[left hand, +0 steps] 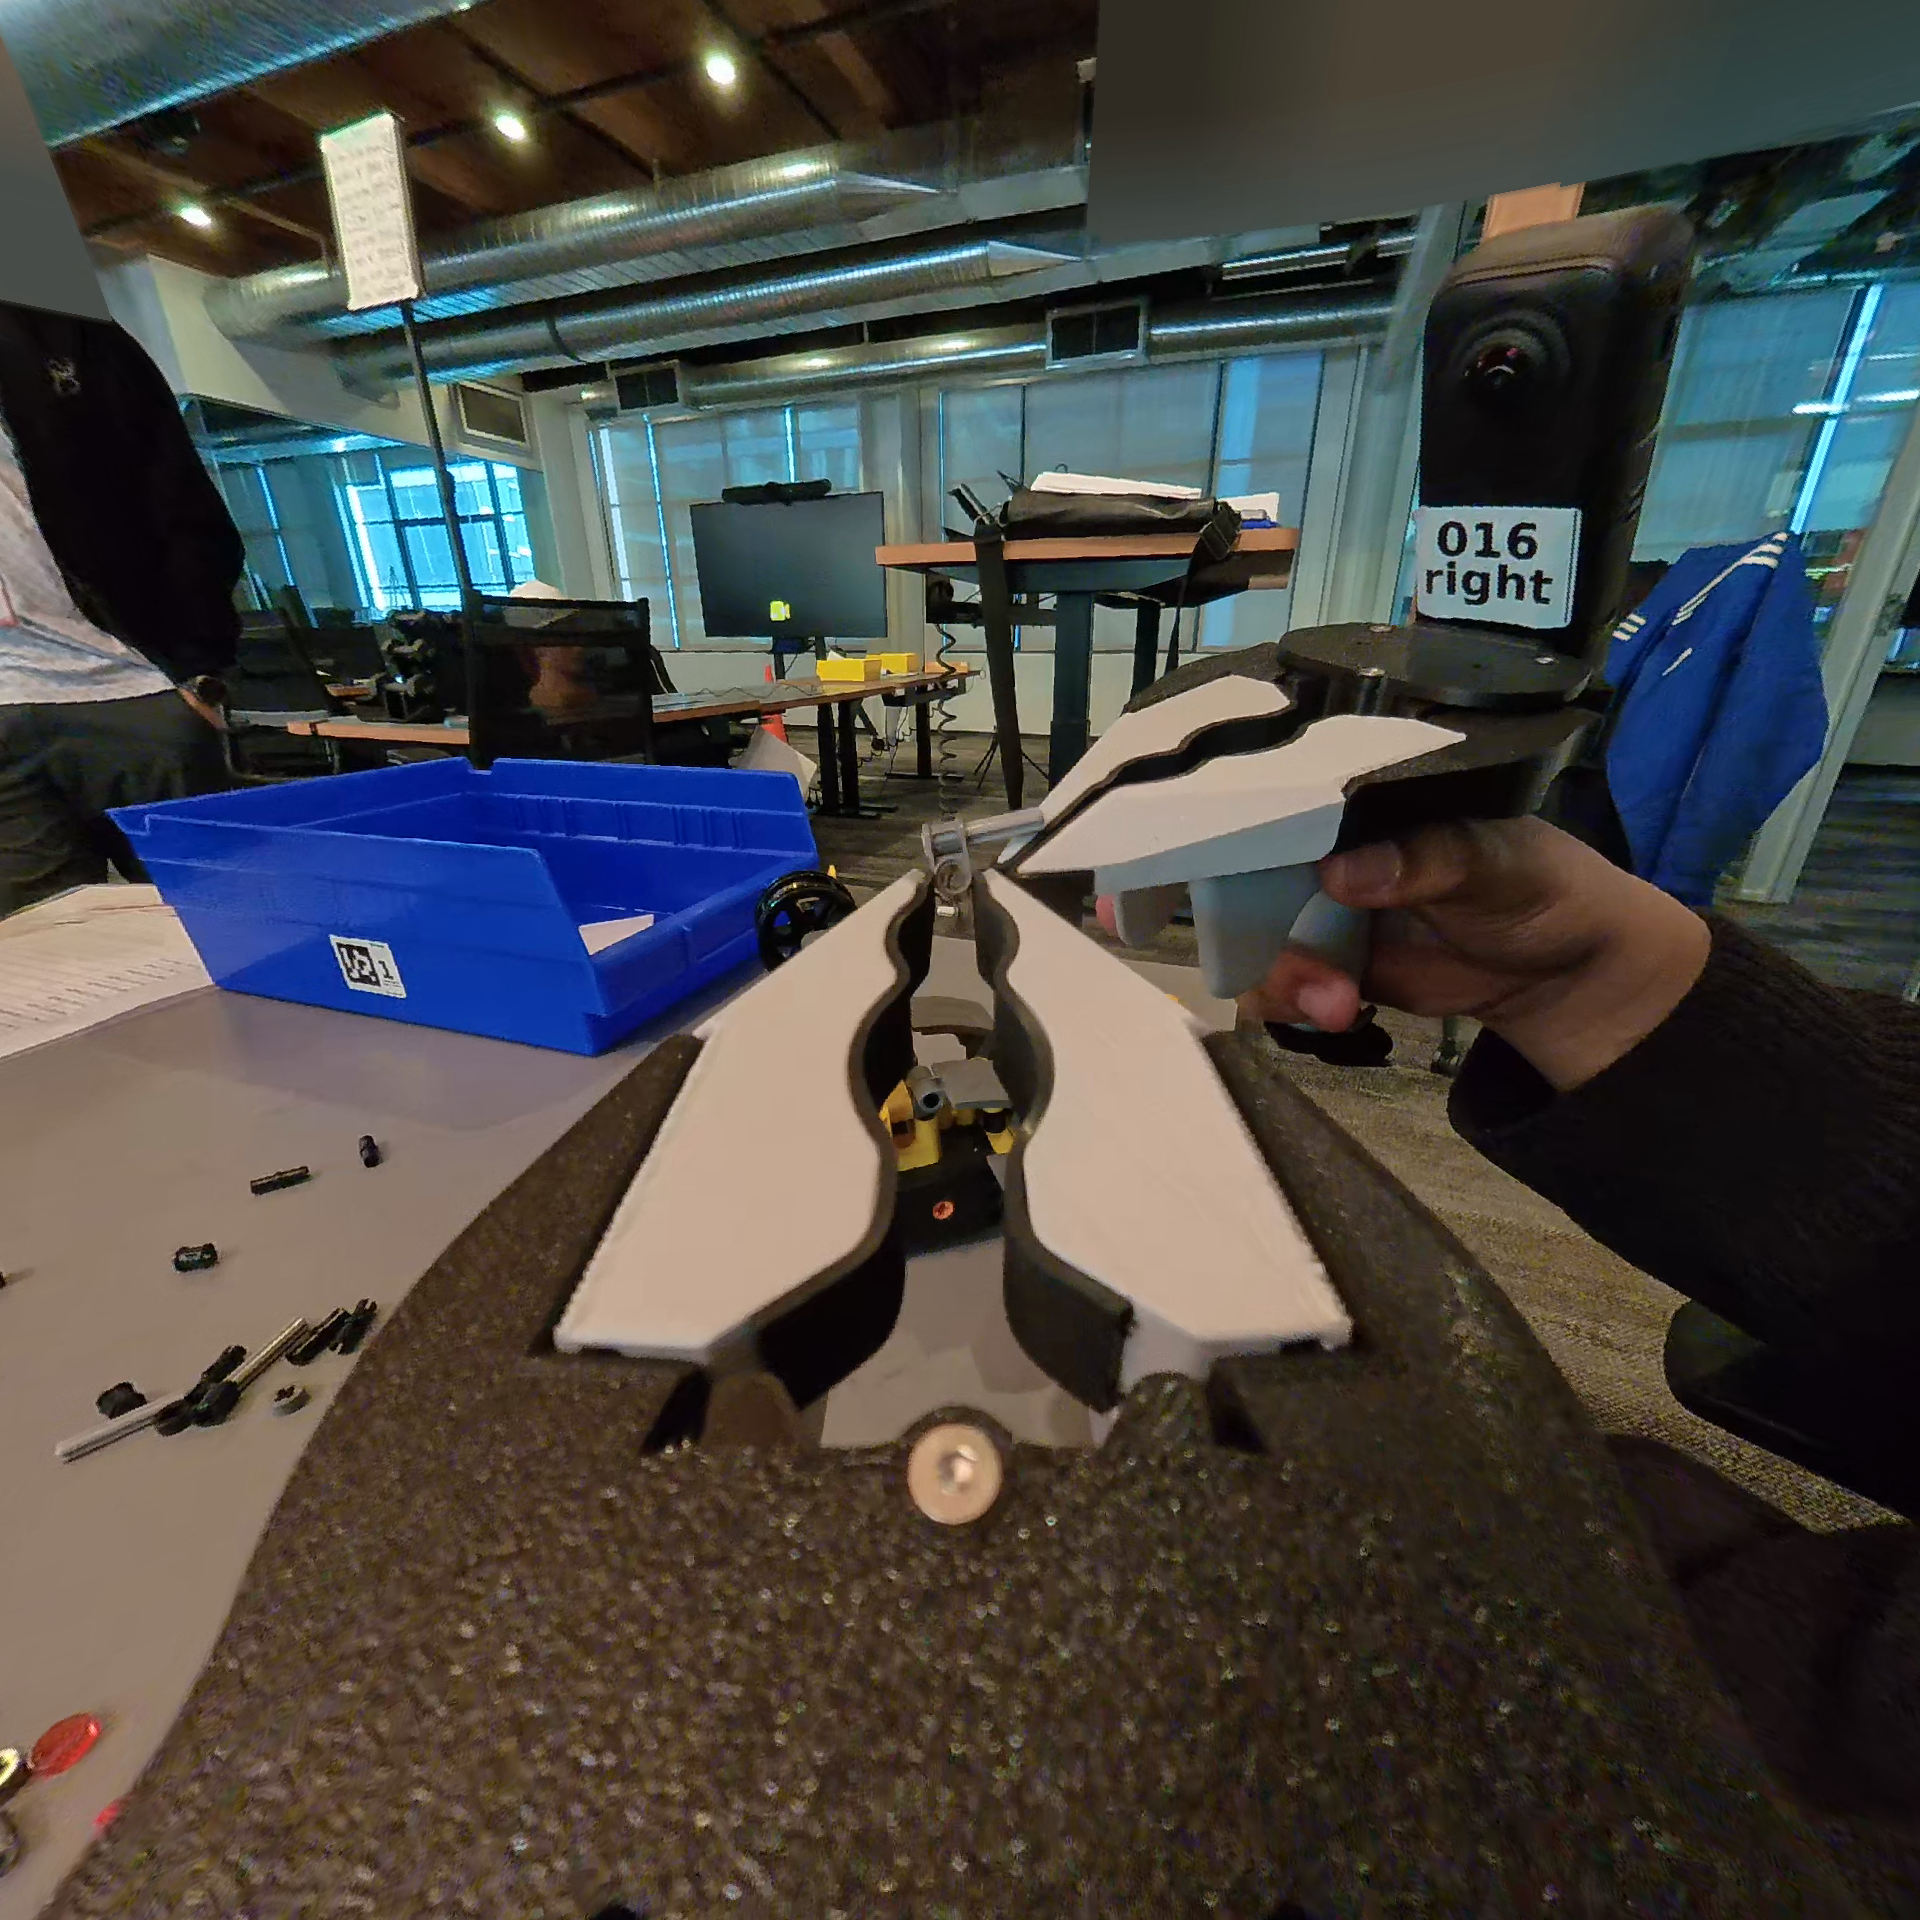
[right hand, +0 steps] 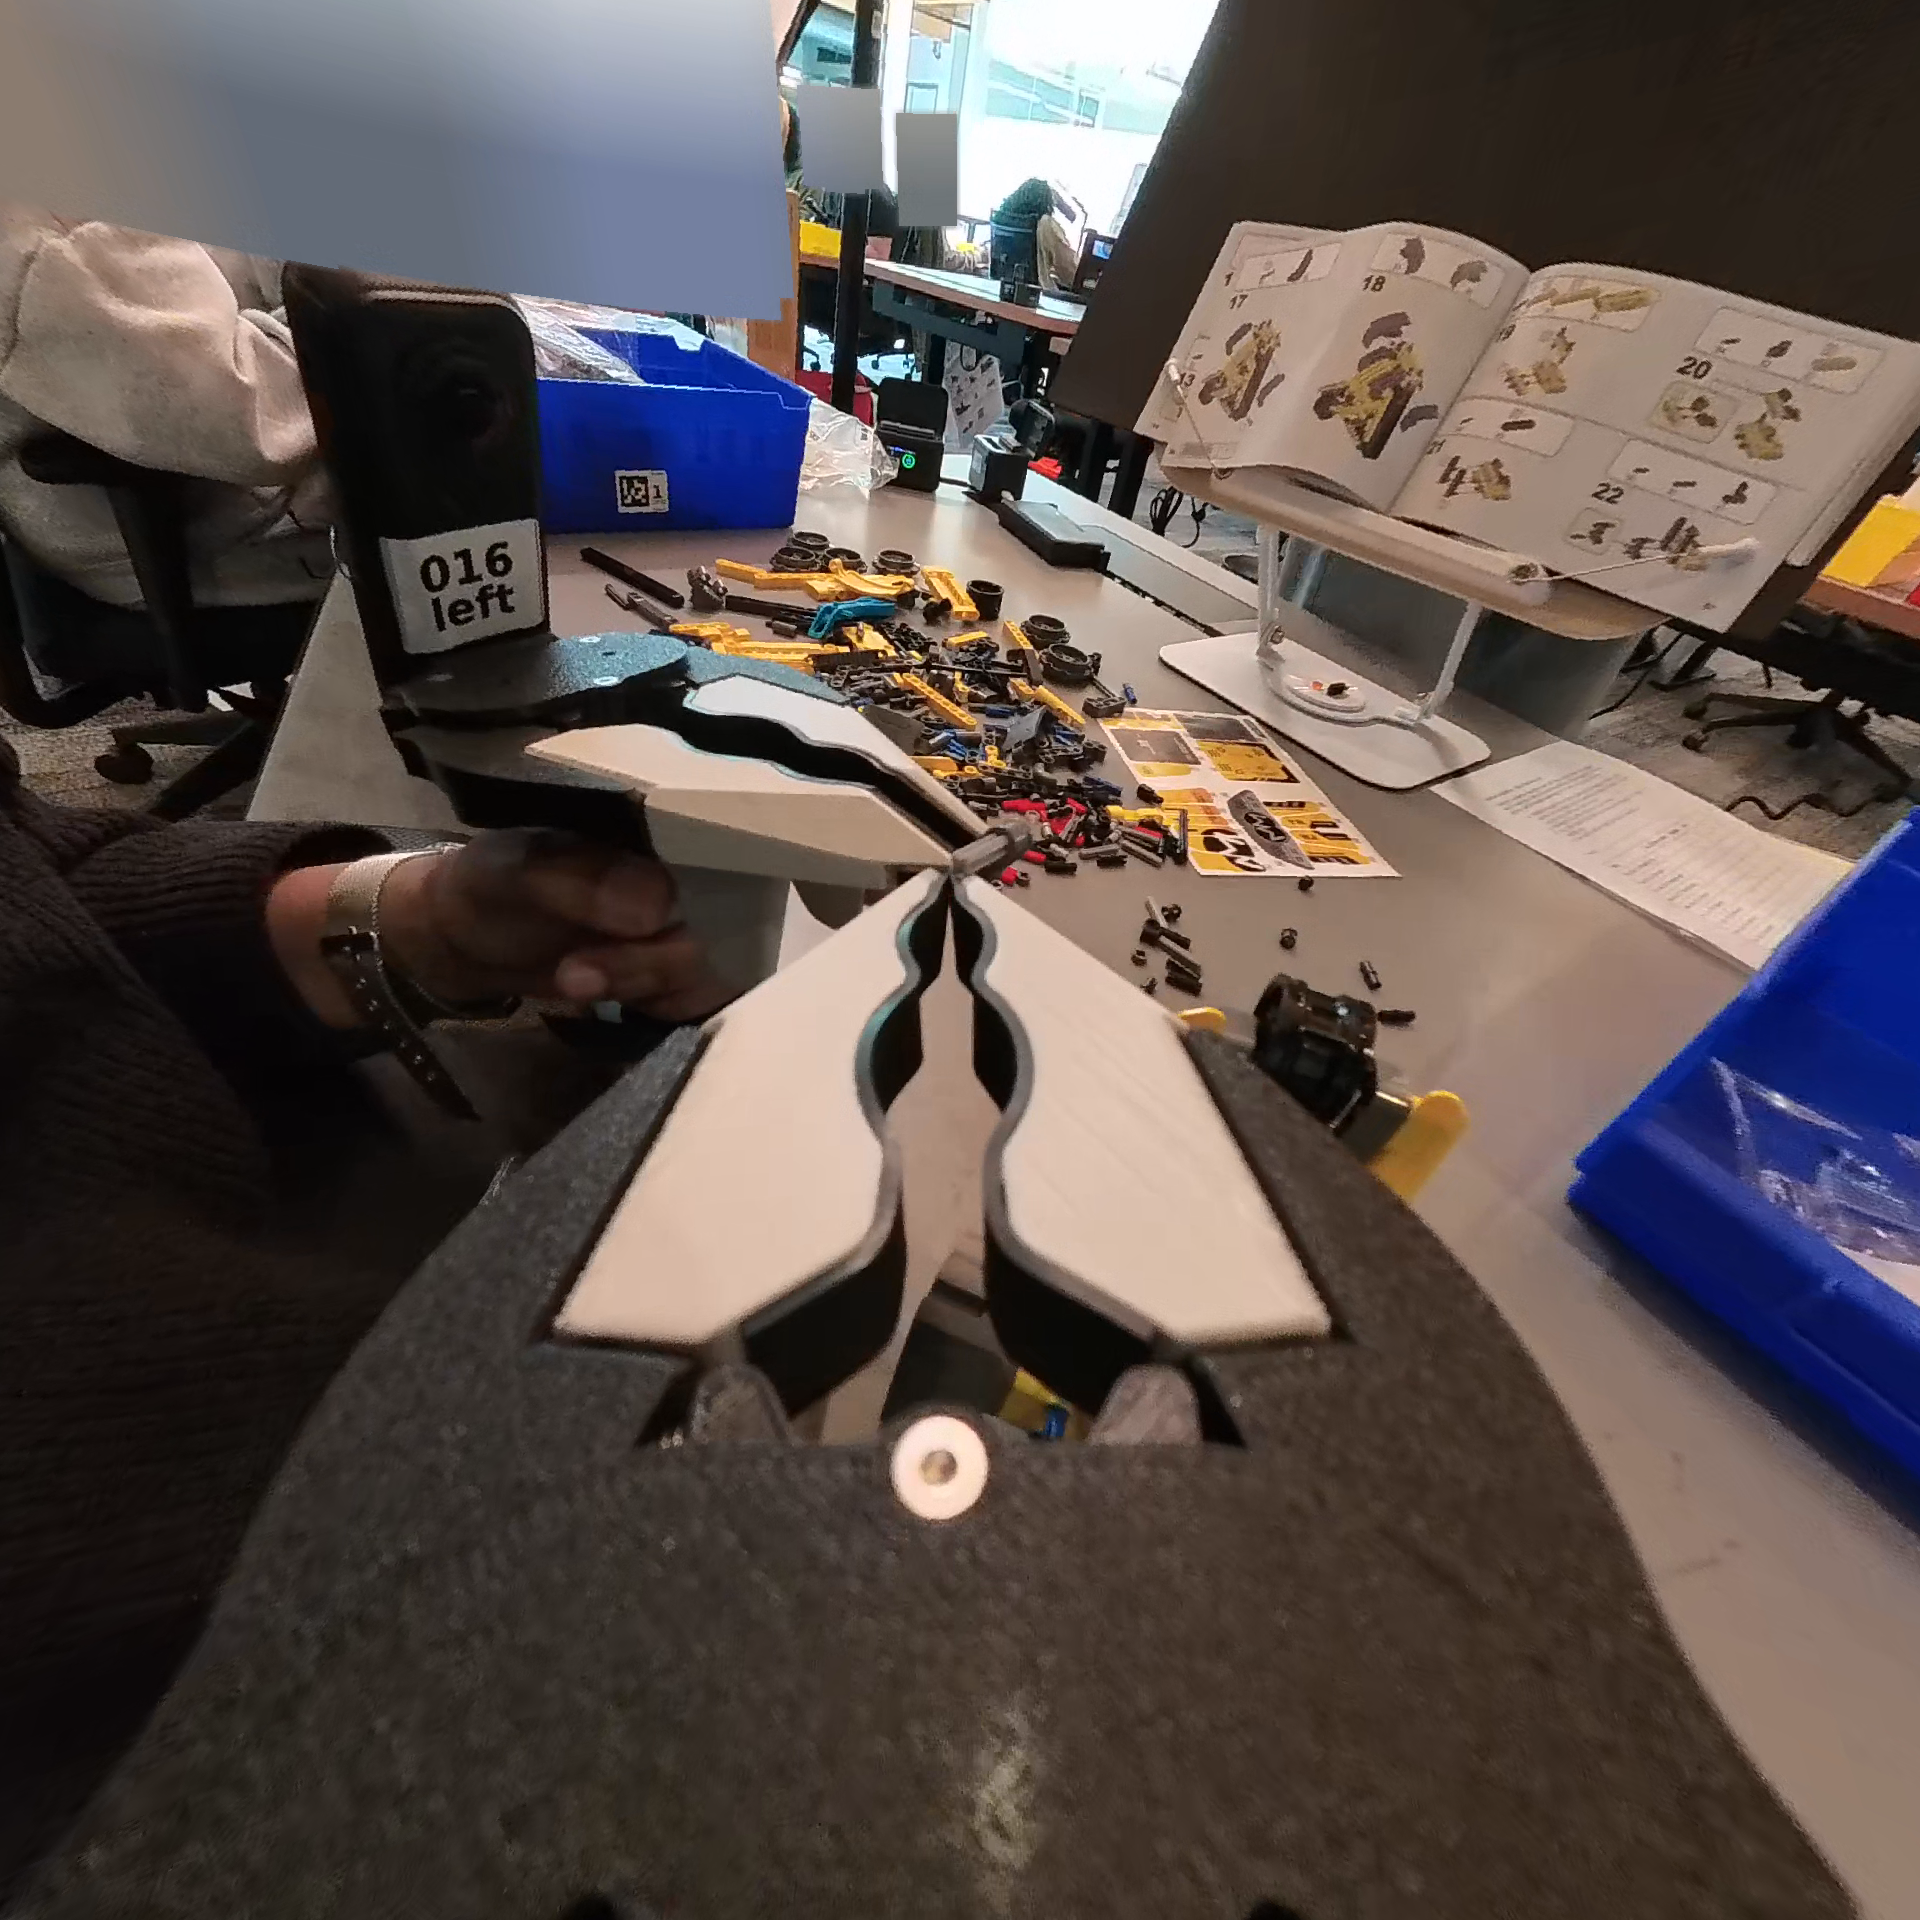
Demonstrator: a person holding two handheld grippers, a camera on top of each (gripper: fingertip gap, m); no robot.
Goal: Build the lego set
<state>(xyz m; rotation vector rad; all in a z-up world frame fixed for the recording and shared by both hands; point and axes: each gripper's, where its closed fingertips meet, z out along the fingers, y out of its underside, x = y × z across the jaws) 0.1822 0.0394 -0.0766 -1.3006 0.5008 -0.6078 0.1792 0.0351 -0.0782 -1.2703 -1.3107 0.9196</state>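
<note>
In the left wrist view my left gripper [left hand: 951,883] is shut on a small grey connector [left hand: 948,847] that sticks up out of its tips. A short grey axle [left hand: 997,828] runs from the connector to the right, into the tips of my right gripper [left hand: 1023,836], which is shut on its end. In the right wrist view my right gripper [right hand: 949,881] has its tips together just under the grey piece [right hand: 997,844], and my left gripper [right hand: 961,847] reaches in from the left. Both are held in the air above the grey table [right hand: 1507,987]. A yellow and black model [left hand: 945,1127] lies below my left fingers.
A pile of yellow and black parts [right hand: 935,665] and a sticker sheet [right hand: 1236,790] lie ahead. An open booklet [right hand: 1507,395] rests on a stand. Blue bins [left hand: 468,883] [right hand: 1766,1195] stand nearby. Loose black pins [left hand: 208,1382] and a black wheel [right hand: 1314,1044] lie on the table.
</note>
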